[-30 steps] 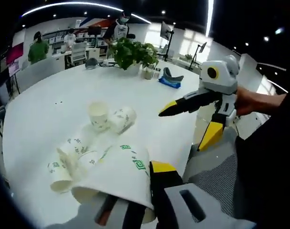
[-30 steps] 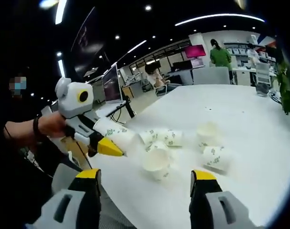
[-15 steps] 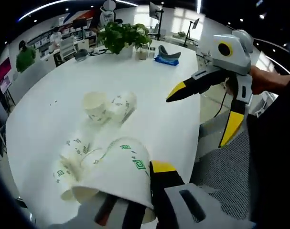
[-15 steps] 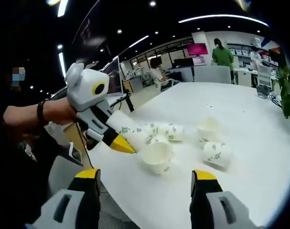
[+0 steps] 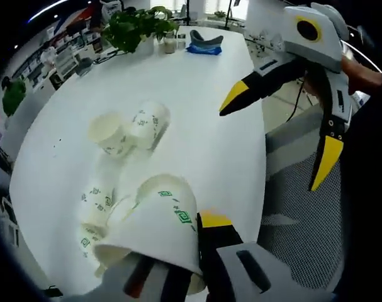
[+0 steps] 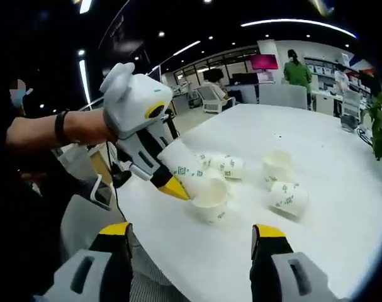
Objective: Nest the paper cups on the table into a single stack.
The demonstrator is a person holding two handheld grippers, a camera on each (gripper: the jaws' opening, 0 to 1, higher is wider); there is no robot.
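Paper cups, white with green print, mostly loose on round white counter (image 5: 197,94); nesting barely begun. One white paper cup (image 5: 156,229) clamped in left gripper (image 6: 154,165), jaws closed on its wall, mouth facing back toward the camera, base aimed at an upright open cup (image 6: 209,198) just beyond, at 11 o'clock in left gripper view. Appears about to seat over or into that cup; contact not clear. Right gripper (image 5: 275,116) hanging at 2 o'clock in left gripper view, yellow-tipped jaws spread wide, nothing between them. Own jaws in right gripper view likewise wide apart and empty.

Left to do, by judgement: nearly everything. Pair of cups (image 5: 124,129) lying together at 10 o'clock, touching. Two more tipped cups (image 5: 96,201) at 8 o'clock, beside held cup. No finished stack visible. Potted green plant (image 5: 135,26) at far edge, well apart.
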